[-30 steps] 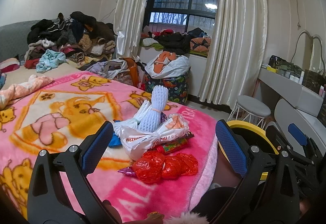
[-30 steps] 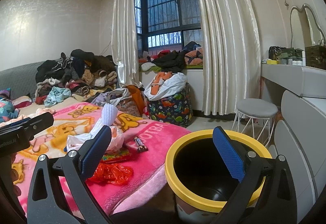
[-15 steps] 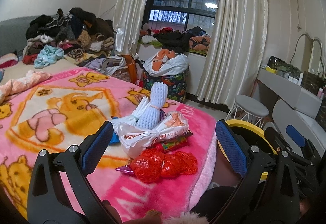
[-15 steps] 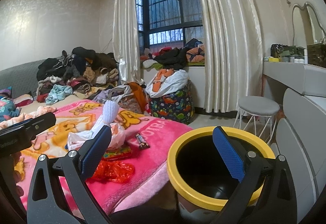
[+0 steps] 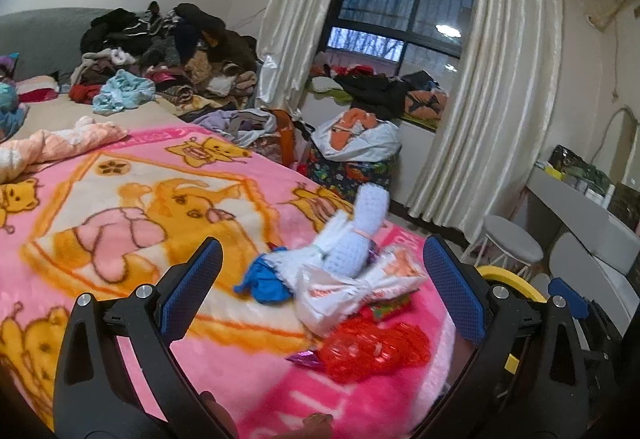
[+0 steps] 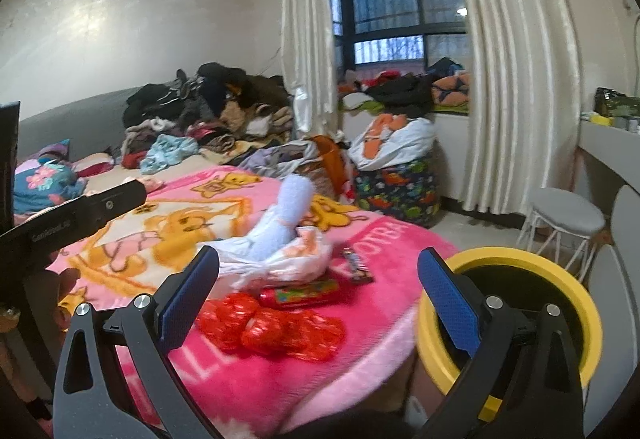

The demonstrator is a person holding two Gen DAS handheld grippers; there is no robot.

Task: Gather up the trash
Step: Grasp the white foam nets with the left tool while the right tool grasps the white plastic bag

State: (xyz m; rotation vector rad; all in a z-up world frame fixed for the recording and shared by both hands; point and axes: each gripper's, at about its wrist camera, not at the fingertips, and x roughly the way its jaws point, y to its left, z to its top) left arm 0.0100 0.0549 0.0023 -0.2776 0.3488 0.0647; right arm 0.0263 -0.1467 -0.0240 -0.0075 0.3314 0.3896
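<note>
1. From my right wrist camera I get the bin (image 6: 516, 267) almost whole: a round black tub with a thick yellow rim, standing on the floor just beside the bed corner. What I can see of its inside is dark, and I cannot tell whether anything lies in it. My left wrist camera catches only a sliver of that yellow rim (image 5: 516, 281) behind the right-hand finger.
2. The right view alone shows a small dark snack wrapper (image 6: 357, 266) lying flat on the pink blanket (image 6: 280, 371), apart from the main heap; the left view alone shows a crumpled blue scrap (image 5: 266, 281) at the heap's left edge.
3. The trash sits near the bed's foot corner: a white plastic bag (image 5: 352, 289), bunched and wrinkled, with a white knitted tube-shaped thing (image 5: 366, 235) leaning up out of the pile.
4. In front of the bag lies a shiny red crinkled wrapper (image 5: 376, 349) in lumpy folds, and between the two a flat red candy packet (image 6: 302, 291).
5. The blanket is fuzzy, printed with cartoon bears.
6. My left gripper (image 5: 318, 291) has its blue-padded fingers spread wide and holds nothing; the heap shows between them.
7. My right gripper (image 6: 318, 293) is likewise spread wide and empty, over the bed edge with the bin behind its right finger.
</note>
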